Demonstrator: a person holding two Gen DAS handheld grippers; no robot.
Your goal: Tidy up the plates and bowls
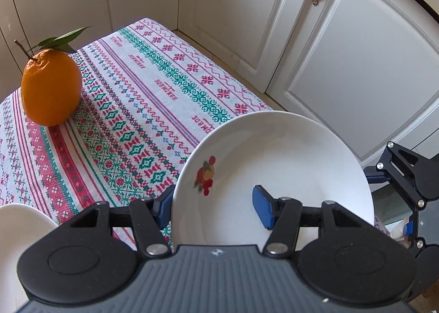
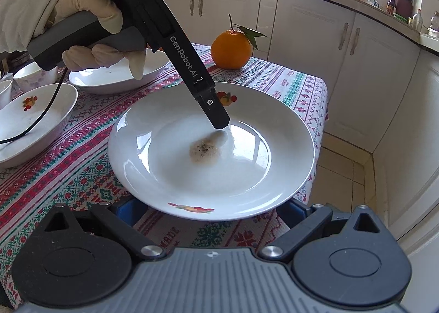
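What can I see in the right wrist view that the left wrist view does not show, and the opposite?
Only the right wrist view shows the brownish stain in the plate's middle, the gloved hand and three more dishes at the left, such as a bowl. Only the left wrist view shows the blue pad of one finger over the plate. Both show the plate, the orange, the patterned tablecloth and white cabinets.

A white plate (image 2: pixel 211 154) sits on the patterned table (image 2: pixel 68 159), with a brownish smear at its centre. The left gripper (image 2: pixel 221 122) reaches in from 11 o'clock over its well. An orange (image 2: pixel 231 49) stands at 12 o'clock; bowls (image 2: pixel 33 121) lie at 9 o'clock.
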